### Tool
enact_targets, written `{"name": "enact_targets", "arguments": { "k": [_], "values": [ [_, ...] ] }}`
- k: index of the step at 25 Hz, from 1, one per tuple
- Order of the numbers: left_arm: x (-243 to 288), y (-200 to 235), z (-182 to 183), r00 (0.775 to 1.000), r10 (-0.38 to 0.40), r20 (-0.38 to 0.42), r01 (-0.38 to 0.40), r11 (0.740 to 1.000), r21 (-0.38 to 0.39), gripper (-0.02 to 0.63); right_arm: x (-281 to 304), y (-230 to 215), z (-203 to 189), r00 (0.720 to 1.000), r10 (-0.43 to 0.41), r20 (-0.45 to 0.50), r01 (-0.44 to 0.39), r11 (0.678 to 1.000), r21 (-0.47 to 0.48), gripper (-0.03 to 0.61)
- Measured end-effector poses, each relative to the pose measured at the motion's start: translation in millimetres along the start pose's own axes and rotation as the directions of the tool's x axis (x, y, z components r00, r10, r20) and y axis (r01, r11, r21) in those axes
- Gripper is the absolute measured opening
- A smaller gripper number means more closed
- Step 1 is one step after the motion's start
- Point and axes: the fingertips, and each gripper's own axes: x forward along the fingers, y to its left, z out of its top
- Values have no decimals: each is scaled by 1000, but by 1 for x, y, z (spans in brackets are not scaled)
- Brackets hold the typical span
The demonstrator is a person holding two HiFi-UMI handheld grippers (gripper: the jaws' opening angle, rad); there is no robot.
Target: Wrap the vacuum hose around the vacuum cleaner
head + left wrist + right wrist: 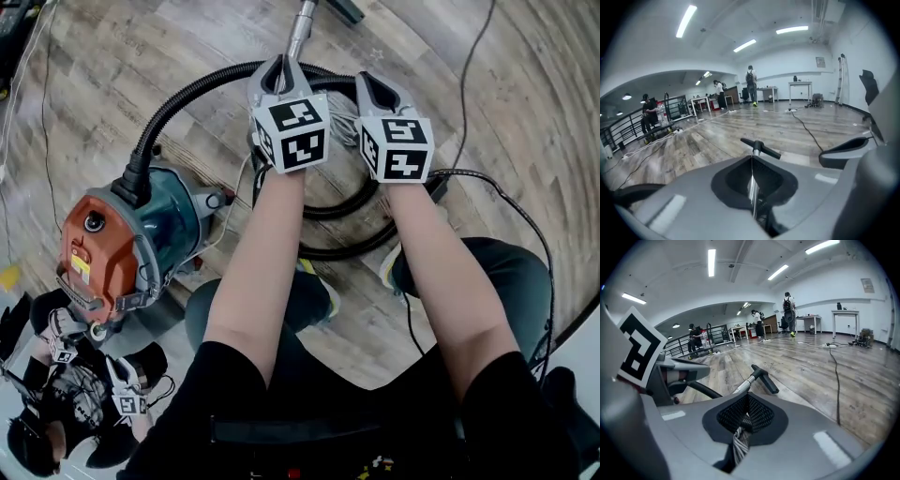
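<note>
the vacuum cleaner (122, 239) sat on the wooden floor (487, 122) at the far left, well apart from both grippers. its black hose (187, 94) arced from the body toward the middle and lay in loose loops by the person's feet, so none of it looked wrapped yet. the left gripper (280, 73) was clamped shut on the chrome wand (752, 185), with the floor nozzle (760, 148) out ahead of it. just to its right, the right gripper (374, 90) was closed on the grey ribbed section (739, 439) at the wand's end. the step seemed to be gathering the wand end. next, likely, both grips would need to carry it left and lead the hose round the body without kinks
</note>
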Motion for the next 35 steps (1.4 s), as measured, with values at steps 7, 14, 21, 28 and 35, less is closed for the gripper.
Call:
{"name": "enact_targets", "arguments": {
  "k": [7,14,21,28,35],
  "values": [
    [-161,10,181,989,5,149,-1,1000,-28,9,-154,47,156,998,39,55,-38,999,-33,25],
    [-344,8,413,952,-19,306,17,1000,9,9,-341,94,380,969,100,224,-94,995,-35,24],
    [-512,-2,596,907,-30,420,47,998,-30,9,-511,135,584,884,204,421,-175,979,-107,24],
    [-604,6,649,828,9,561,13,999,-36,9,-593,182,648,791,274,547,-177,958,-225,23],
    [-607,19,660,813,36,581,-17,999,-38,9,-592,181,654,789,243,564,-135,965,-226,21]
  ]
}}
